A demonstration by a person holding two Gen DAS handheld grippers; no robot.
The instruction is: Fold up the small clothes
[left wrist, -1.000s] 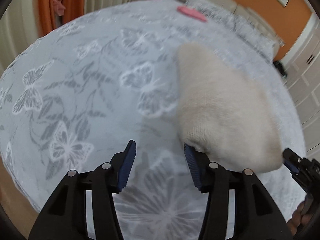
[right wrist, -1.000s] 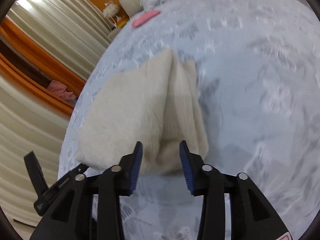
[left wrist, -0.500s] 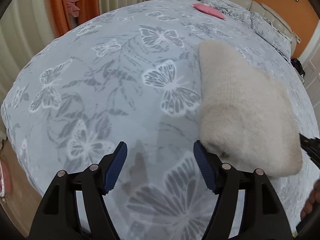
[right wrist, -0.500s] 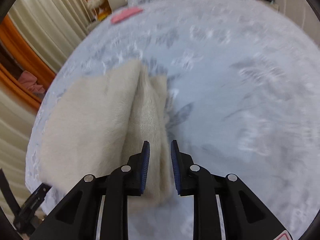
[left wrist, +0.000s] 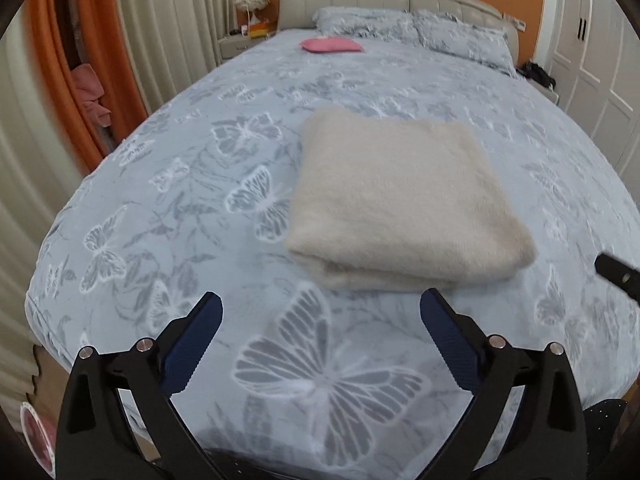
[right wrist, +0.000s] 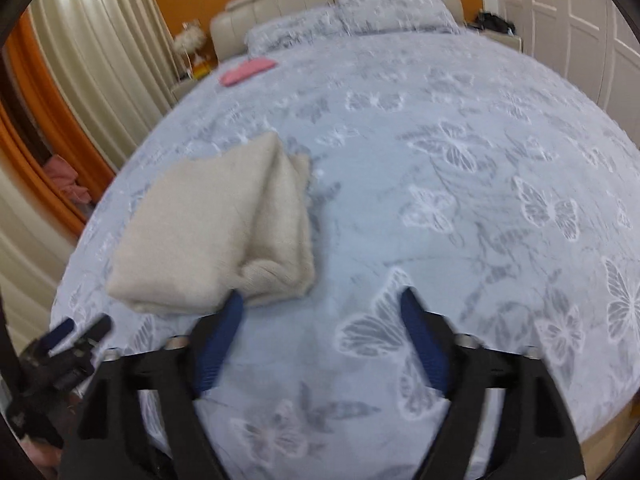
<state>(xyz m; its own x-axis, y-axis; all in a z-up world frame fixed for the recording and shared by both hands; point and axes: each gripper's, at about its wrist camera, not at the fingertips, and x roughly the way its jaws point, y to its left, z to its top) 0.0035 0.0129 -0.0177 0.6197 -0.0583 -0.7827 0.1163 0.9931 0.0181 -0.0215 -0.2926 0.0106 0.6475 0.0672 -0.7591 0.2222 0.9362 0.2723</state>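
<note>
A cream knitted garment (left wrist: 404, 204) lies folded into a thick rectangle on the butterfly-print bedspread (left wrist: 208, 184). My left gripper (left wrist: 320, 330) is open and empty, hovering just short of the garment's near edge. In the right wrist view the same garment (right wrist: 216, 228) lies to the left. My right gripper (right wrist: 320, 324) is open and empty, its left fingertip (right wrist: 234, 308) right at the garment's near corner. The tip of the right gripper (left wrist: 616, 272) shows at the right edge of the left wrist view. The left gripper (right wrist: 64, 344) shows at the lower left of the right wrist view.
A folded pink item (left wrist: 330, 45) lies far up the bed near the pillows (left wrist: 412, 28). Curtains (left wrist: 176, 40) hang on the left, white wardrobe doors (left wrist: 592, 52) stand on the right. The bed's foot edge (left wrist: 44, 320) is close below the grippers.
Both grippers pulled back from the garment and rose. The right gripper opened from nearly shut on the garment's edge and let it go. The left gripper opened wider.
</note>
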